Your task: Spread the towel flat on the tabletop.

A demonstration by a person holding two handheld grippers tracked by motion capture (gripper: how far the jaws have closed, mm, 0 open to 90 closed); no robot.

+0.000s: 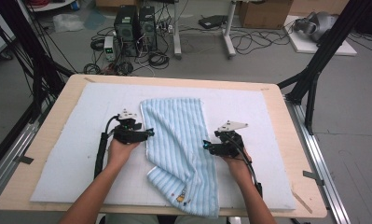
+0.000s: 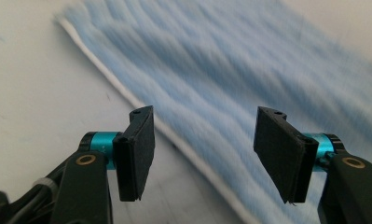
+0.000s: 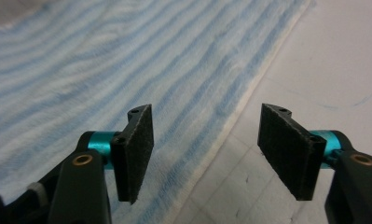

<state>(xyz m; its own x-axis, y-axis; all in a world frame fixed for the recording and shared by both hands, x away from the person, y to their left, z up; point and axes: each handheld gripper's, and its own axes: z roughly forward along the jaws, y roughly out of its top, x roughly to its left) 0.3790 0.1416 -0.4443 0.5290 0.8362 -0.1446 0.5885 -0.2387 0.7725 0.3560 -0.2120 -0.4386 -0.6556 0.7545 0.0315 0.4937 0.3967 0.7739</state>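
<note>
Blue-striped towel [image 1: 181,140], one, lies between two grippers, left [image 1: 151,132] and right [image 1: 205,145], both jaws wide, empty.

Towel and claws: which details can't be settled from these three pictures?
- Towel, high view: its near end hangs past the table edge, cut off by the frame bottom.
- Emblem near that end: too small to read.
- Left gripper view: towel stripes smeared by motion blur.
- Left claw and right claw, high view: too small to tell whether the pads touch the cloth; both stand open in their own views.
</note>
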